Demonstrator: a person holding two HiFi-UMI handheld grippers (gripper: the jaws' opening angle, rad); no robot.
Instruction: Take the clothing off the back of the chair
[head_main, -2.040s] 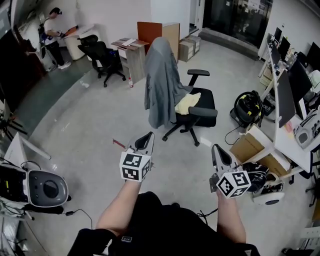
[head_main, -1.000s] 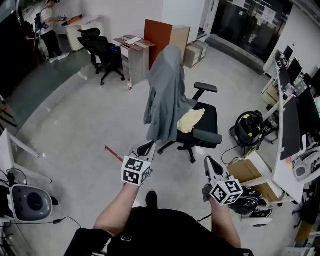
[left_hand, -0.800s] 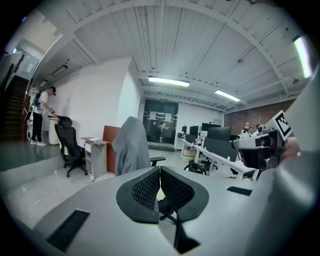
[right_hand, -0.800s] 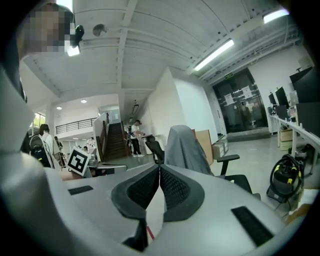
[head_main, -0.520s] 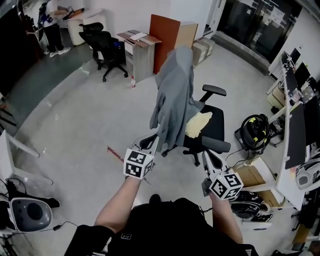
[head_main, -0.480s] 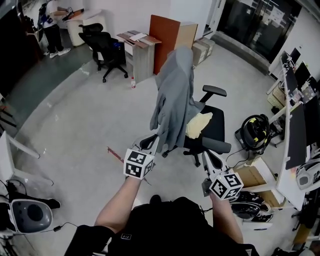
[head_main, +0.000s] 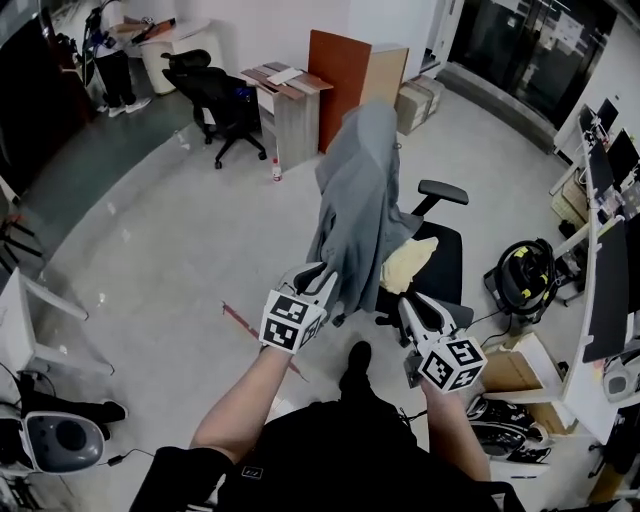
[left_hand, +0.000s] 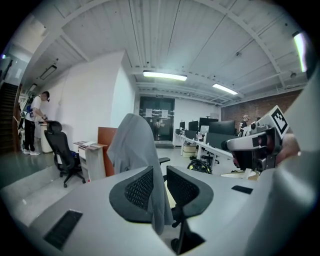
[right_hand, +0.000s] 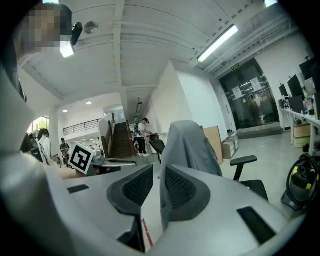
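My left claw and right claw had both just been opening. Each was parted a little and held nothing, short of the grey jacket draped over the back of the chair. I judged that a low pull on the hem could snag the jacket on the backrest and roll or tip the chair.

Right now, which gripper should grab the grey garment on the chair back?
Probably left. The left gripper is beside the hem of the grey garment; the right gripper is by the seat. Both have just been opening, holding nothing.
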